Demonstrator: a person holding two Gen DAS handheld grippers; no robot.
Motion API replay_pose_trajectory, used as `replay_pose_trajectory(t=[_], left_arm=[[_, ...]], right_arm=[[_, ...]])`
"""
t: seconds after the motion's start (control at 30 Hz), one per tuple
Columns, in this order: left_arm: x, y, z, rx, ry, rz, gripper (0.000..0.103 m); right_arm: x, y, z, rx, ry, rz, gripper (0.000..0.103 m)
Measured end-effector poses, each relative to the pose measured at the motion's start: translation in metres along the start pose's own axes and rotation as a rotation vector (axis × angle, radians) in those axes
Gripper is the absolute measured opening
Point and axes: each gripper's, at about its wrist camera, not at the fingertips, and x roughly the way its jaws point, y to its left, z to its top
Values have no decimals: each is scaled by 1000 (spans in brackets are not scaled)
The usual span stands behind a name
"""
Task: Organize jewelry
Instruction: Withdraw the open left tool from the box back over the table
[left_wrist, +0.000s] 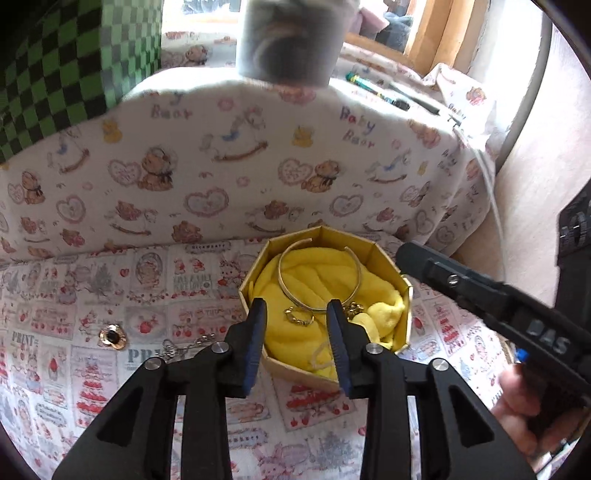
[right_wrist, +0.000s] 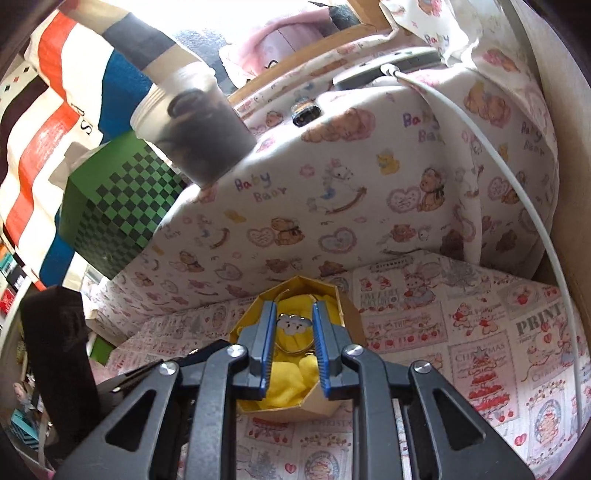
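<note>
Gold bangle (left_wrist: 319, 275) and small chain (left_wrist: 299, 317) sit on the yellow cloth (left_wrist: 332, 291) in the box (left_wrist: 404, 295). Left hand-held gripper (left_wrist: 295, 308) hangs spread and empty above; the right one (right_wrist: 294, 325) pinches a white charm (right_wrist: 293, 325). Both crowd that light box, so a bump could tip it.

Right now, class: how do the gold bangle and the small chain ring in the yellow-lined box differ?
The bangle is a large, smooth, open band; the chain ring is much smaller and made of links. The bangle lies toward the box's far side; the ring lies nearer the left gripper. Both are gold-coloured and rest on the yellow cloth.
</note>
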Motion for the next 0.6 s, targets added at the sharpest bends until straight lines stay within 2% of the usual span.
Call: replay_pose_trajectory(t=[0.2, 0.3, 0.37, 0.43, 0.53, 0.6], left_arm=[[-48, 15, 1, 11, -88, 41, 40], [-82, 28, 2, 22, -163, 91, 44], [-108, 40, -1, 23, -240, 145, 53], [-128, 51, -4, 21, -298, 180, 57], [-148, 68, -6, 15, -342, 199, 66], [-158, 78, -10, 18, -348, 204, 66]], right_arm=[[-2, 4, -1, -14, -5, 0, 22], [-7, 8, -2, -19, -24, -10, 22], [-11, 12, -3, -30, -30, 3, 22], [-16, 19, -4, -44, -39, 19, 22], [-19, 34, -8, -93, -38, 39, 22], [-17, 44, -13, -124, -33, 39, 22]])
